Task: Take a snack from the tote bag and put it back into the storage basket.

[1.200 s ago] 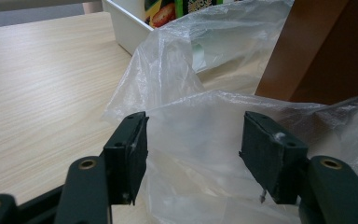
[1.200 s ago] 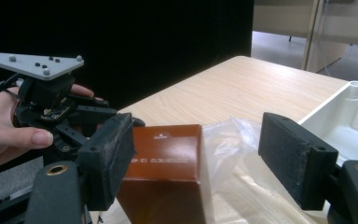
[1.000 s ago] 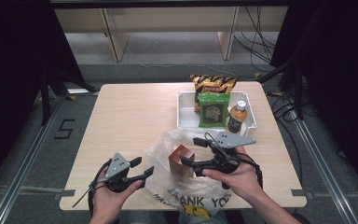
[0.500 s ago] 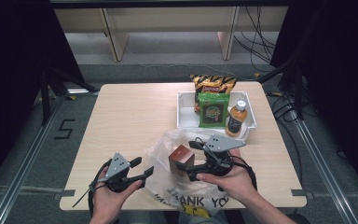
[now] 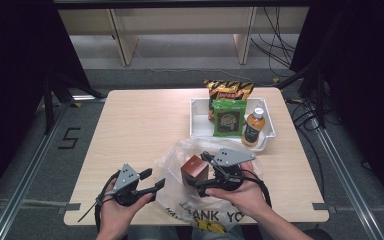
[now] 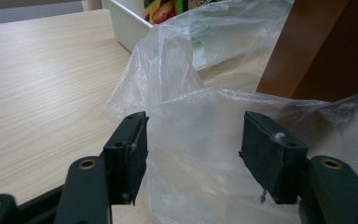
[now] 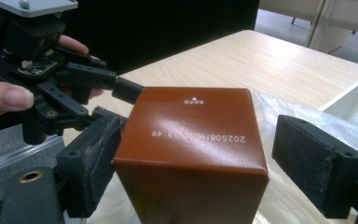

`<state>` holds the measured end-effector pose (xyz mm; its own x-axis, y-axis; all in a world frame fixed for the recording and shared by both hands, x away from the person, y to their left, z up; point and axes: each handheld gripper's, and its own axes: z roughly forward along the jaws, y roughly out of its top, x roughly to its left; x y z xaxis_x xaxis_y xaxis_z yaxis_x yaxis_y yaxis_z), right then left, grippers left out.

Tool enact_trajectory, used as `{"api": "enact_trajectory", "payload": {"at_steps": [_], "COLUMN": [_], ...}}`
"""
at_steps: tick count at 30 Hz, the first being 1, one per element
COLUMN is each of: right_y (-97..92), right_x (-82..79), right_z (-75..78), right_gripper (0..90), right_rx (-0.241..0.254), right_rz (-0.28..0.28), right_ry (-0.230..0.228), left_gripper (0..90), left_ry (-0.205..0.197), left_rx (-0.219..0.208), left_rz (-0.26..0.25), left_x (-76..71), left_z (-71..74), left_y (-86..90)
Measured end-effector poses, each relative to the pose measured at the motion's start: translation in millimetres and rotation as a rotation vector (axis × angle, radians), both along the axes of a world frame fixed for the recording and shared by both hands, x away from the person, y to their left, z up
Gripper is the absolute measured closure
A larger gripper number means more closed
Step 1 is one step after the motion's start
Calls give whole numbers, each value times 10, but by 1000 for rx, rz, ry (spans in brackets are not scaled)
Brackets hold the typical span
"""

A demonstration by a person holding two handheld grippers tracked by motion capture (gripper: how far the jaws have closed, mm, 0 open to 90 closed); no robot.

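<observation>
The right gripper has drawn nearer the brown box, jaws apart.

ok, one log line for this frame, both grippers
left gripper: open, at plastic bag edge | right gripper: open, jaws astride brown box, right jaw apart | white tray: snacks, bottle

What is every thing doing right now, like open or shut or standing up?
left gripper: open, jaws either side of the bag's edge.
right gripper: open, jaws flanking the box, not clamped.
brown box: upright, closed.
plastic bag: crumpled, lying on the table.
bottle: upright in the tray, capped.
green packet: standing in the tray.
tray: holding snacks.
</observation>
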<state>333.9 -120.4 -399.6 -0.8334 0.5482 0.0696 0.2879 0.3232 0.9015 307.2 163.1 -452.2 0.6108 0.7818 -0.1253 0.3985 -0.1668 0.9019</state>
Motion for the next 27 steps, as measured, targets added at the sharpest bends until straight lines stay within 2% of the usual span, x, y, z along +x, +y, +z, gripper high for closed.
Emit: {"api": "enact_trajectory", "payload": {"at_steps": [1,3,4,5,6,8,9,10,11,12,13,14,18,19,21,23,26,27], "right_y": [10,18,33,27,48,36,49,53,50,48,76,74,85,91,89,97,109,111], "right_x": [-1,-5,-18,-6,-12,-13,-10,-4,-26,-20,-17,-32,-32,-30,-19,-23,-27,-28], "right_z": [-16,-28,-36,-34,-52,-52,-68,-76,-73,-78,-91,-87,-89,-94,-100,-103,-116,-117], "right_gripper": [168,168,168,169,169,172,172,172,173,175,176,176,184,187,196,200,202,206], "right_rx": [4,-7,4,-15,0,-26,-17,-14,-23,-30,-4,-6,-24,-25,-23,-23,-24,-26], "right_rz": [-4,-2,-6,0,-5,-5,-9,11,-10,-26,-26,-20,-55,-20,-21,-54,-43,-49], "right_ry": [-18,-9,13,-20,-6,-23,-28,-20,1,-8,-5,10,-5,-1,-9,-17,-28,-16], "left_gripper": [406,405,405,405,405,406,405,405,405,406,406,406,405,405,405,405,405,405], "left_ry": [0,1,0,0,0,6,7,7,-2,-3,-1,-2,-1,6,10,12,7,6], "left_rx": [1,8,9,9,9,0,1,-1,14,15,16,17,17,8,2,10,17,18], "left_rz": [0,-3,-3,-3,-3,1,-2,-4,-14,-17,-15,-15,-15,-8,-3,2,-4,-5], "left_x": [1,2,1,1,1,-1,0,0,4,7,6,8,8,3,2,-1,2,2], "left_z": [0,2,3,3,3,-3,-4,-6,-1,-1,0,-1,-4,-6,-9,-6,-6,-5], "left_y": [1,8,9,9,9,1,0,-2,7,9,10,12,11,5,1,4,7,7]}}
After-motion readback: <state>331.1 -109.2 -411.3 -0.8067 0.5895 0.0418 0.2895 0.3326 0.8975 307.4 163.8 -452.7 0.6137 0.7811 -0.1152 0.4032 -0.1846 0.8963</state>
